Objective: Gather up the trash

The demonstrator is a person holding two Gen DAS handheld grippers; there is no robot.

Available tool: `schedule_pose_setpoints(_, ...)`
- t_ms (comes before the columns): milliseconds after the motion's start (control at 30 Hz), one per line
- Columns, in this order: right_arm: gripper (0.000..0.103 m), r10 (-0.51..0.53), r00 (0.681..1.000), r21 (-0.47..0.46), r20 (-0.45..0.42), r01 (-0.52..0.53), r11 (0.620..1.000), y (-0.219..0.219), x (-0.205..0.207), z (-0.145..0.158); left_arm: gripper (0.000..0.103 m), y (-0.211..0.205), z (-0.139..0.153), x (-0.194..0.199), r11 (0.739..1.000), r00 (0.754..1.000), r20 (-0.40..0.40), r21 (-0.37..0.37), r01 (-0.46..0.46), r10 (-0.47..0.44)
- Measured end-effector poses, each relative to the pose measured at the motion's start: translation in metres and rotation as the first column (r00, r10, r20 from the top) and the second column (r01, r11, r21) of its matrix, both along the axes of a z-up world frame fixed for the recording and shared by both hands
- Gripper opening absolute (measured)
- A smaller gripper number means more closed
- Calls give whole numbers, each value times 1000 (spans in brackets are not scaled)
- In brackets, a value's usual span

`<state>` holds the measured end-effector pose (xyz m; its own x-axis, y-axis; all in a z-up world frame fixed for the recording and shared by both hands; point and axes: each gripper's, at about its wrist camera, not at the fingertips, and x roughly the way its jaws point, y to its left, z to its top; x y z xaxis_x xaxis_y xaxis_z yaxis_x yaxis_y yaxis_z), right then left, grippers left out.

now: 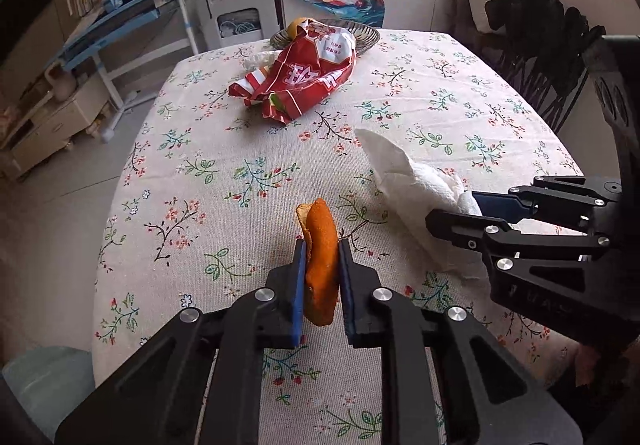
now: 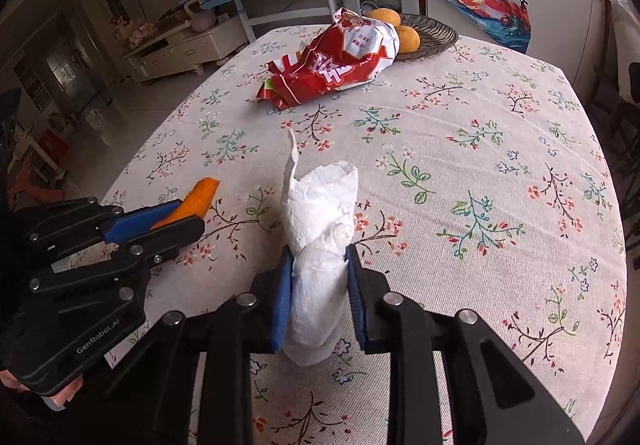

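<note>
Peel (image 1: 320,257), light, stiff and curled, sits clamped edgewise in the left gripper (image 1: 322,285), while soft, crushable tissue (image 2: 320,245) is pinched mid-wad by the right gripper (image 2: 318,285), both held near the crinkly red wrapper (image 2: 332,69), best taken at a fold

The table (image 1: 224,165) wears a cream cloth printed with green leaves, dark twigs and small pink-red flowers. On it lie an orange peel (image 1: 320,261), a white paper towel (image 2: 320,221) and a red-and-white snack bag (image 1: 304,81). Both grippers are black with blue pads on the fingers (image 1: 299,293).
</note>
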<state>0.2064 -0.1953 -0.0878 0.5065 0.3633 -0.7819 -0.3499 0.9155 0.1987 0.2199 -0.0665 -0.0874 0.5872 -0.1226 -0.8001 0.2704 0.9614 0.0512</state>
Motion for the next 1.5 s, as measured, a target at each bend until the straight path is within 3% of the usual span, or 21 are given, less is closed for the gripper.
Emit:
schedule_pose_setpoints(133,17,-10,1000,36,-11,11,999,-4,-3,0,15,2,8,-11,1000,999,38,17,0,-1)
schedule_pose_setpoints(433,16,-63,998,152,-22,65,986,-15,-18,6,15,3,23,-33,999,994,108,34,1,-4)
schedule_pose_setpoints(867,16,-132,990,261,41,117,958,-28,-57,22,15,8,42,-67,1000,981,194,17,-17,13)
schedule_pose_setpoints(1500,16,-188,975,287,115,149,946,-34,-107,32,15,22,60,-108,999,963,264,-28,-44,50)
